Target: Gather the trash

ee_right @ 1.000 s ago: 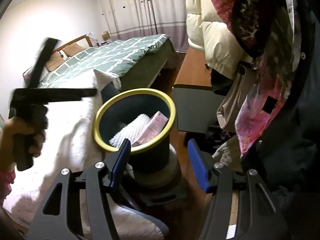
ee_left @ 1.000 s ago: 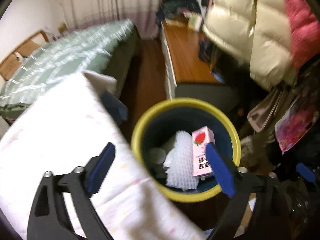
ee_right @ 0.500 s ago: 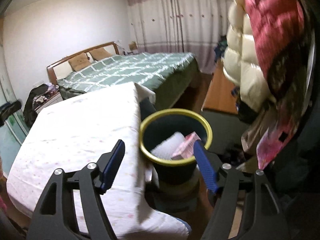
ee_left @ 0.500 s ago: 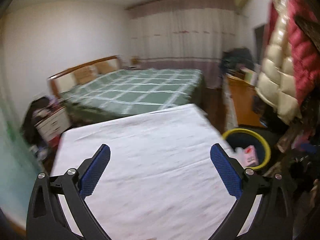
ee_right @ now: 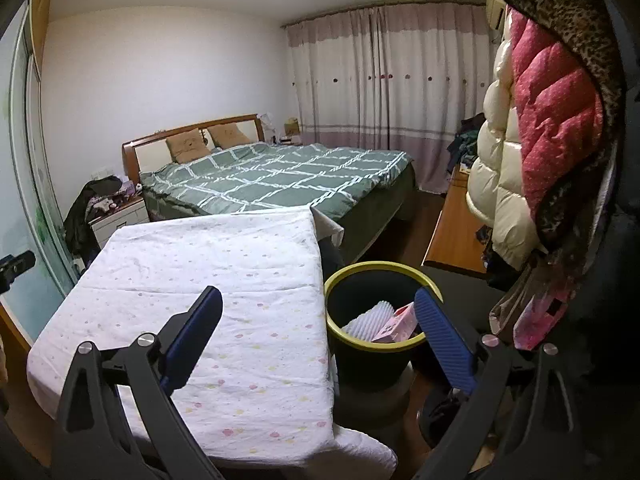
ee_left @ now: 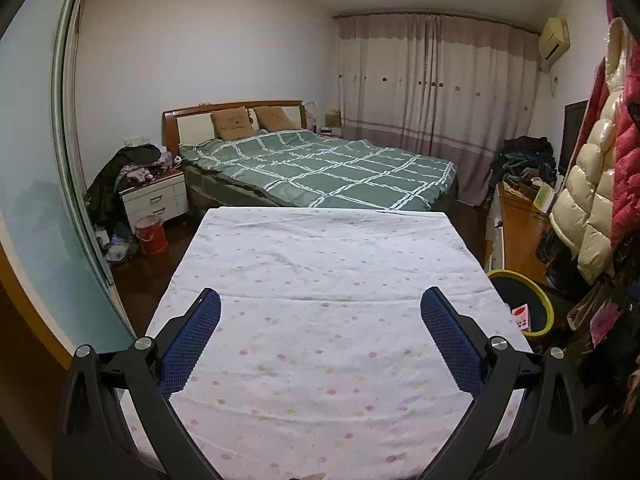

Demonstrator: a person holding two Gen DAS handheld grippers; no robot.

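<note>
A dark bin with a yellow rim (ee_right: 384,270) stands right of the table. It holds a pink strawberry carton (ee_right: 396,324) and white foam netting (ee_right: 370,316). In the left wrist view the bin (ee_left: 542,300) sits at the table's right edge with the carton (ee_left: 522,316) showing. My left gripper (ee_left: 320,300) is open and empty above the white dotted tablecloth (ee_left: 320,280). My right gripper (ee_right: 318,300) is open and empty, over the table's right edge (ee_right: 324,280) beside the bin.
A bed with a green checked cover (ee_left: 320,168) lies behind the table. Puffy coats (ee_right: 532,120) hang at the right over a wooden cabinet (ee_right: 456,224). A nightstand (ee_left: 154,200) and red bucket (ee_left: 151,235) stand at the left.
My left gripper has swung away from above the bin and now faces over the table toward the bed. My right gripper has risen and pulled back from the bin.
</note>
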